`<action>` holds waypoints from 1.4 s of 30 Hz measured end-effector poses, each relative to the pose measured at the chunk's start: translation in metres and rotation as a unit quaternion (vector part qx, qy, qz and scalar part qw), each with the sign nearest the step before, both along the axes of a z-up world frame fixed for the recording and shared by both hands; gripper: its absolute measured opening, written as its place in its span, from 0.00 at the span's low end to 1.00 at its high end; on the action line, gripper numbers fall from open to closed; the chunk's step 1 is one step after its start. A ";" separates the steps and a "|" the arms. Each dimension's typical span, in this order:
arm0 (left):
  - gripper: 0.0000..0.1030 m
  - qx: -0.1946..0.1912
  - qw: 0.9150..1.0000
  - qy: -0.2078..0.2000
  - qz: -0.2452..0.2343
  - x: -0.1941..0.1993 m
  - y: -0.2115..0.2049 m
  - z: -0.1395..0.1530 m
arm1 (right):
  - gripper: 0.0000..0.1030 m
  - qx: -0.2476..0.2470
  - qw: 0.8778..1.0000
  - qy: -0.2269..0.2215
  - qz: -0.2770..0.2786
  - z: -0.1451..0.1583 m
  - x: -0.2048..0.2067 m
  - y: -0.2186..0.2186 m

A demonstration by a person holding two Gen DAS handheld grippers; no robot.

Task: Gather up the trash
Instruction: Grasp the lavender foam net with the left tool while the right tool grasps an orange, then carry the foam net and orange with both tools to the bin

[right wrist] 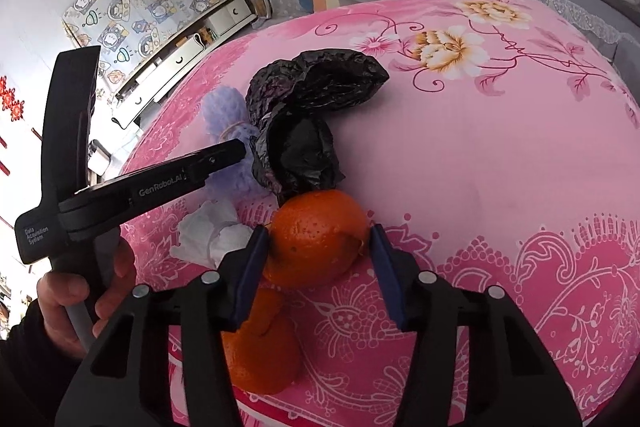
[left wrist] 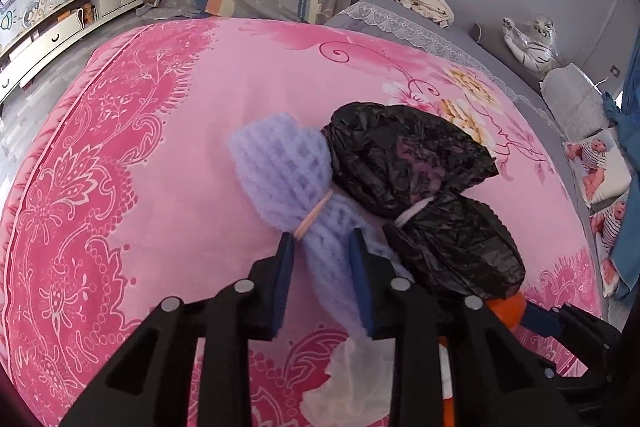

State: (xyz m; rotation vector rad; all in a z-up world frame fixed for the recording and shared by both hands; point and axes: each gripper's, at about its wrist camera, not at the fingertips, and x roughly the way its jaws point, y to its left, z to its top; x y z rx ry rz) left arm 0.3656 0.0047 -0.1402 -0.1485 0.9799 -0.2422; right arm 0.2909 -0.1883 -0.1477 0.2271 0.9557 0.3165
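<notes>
Your left tool [left wrist: 322, 259] is clenched on the tail of the purple foam net [left wrist: 288, 179], blue pads pressing it just below its rubber band, while your right tool [right wrist: 318, 251] brackets the orange peel [right wrist: 316, 237]: the left pad touches it, the right pad sits just beside it with a sliver of gap, so it reads as not yet gripping. All the trash lies on the pink floral bedspread [left wrist: 192, 155]. Crowding the net on its right is the black plastic bag [left wrist: 416, 179], tied with a white band and touching the peel's far side. A crumpled white tissue [left wrist: 352, 379] lies under your left tool. Only the right view shows your hand [right wrist: 76, 303] on the left tool's handle and a second orange peel piece [right wrist: 260, 355] beneath the right tool; only the left view shows the plush toy [left wrist: 532, 43] by the wall
</notes>
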 end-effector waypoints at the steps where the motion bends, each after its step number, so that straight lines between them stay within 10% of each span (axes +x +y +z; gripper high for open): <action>1: 0.23 -0.004 1.000 0.002 0.001 0.000 0.001 0.000 | 0.44 -0.001 1.000 0.000 -0.001 0.000 0.000 -0.001; 20: 0.11 -0.013 0.998 -0.054 0.011 -0.040 0.029 0.041 | 0.31 -0.008 0.999 -0.031 -0.026 0.034 -0.032 -0.005; 42: 0.11 -0.008 0.986 -0.161 -0.049 -0.179 0.019 0.117 | 0.31 -0.009 0.994 -0.087 -0.059 0.101 -0.158 -0.036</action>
